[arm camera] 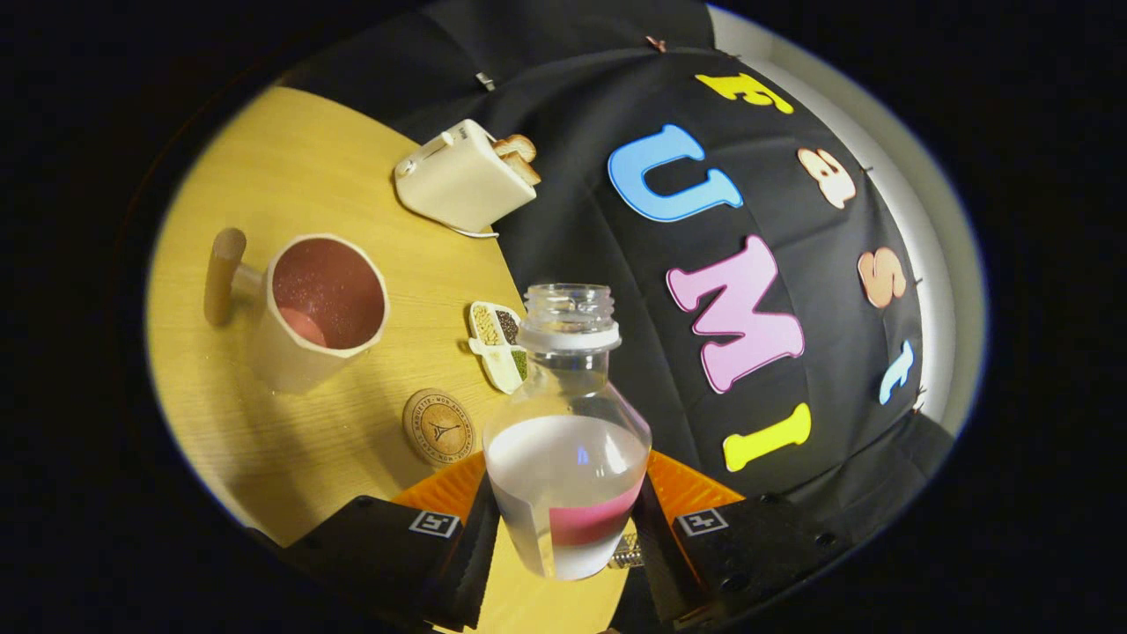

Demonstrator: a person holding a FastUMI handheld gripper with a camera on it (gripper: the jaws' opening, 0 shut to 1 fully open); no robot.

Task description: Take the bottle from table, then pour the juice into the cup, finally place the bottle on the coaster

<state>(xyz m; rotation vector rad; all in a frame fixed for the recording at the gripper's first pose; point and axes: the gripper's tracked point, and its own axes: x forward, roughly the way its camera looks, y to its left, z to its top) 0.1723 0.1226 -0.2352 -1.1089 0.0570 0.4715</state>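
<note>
- Clear bottle (566,440), white neck ring, pink label band
- Cream cup (319,308), pink inside, at ten o'clock from the bottle
- Tan coaster (438,427), tower print
- Yellow wood-grain table (290,167)

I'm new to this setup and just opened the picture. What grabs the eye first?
The clear bottle, uncapped and about half full, stands out: the tool is shut on it, a finger on either side. Beyond the fingers, a cream mug with pink juice inside sits on the wooden table. The round coaster lies bare between the mug and the bottle.
</note>
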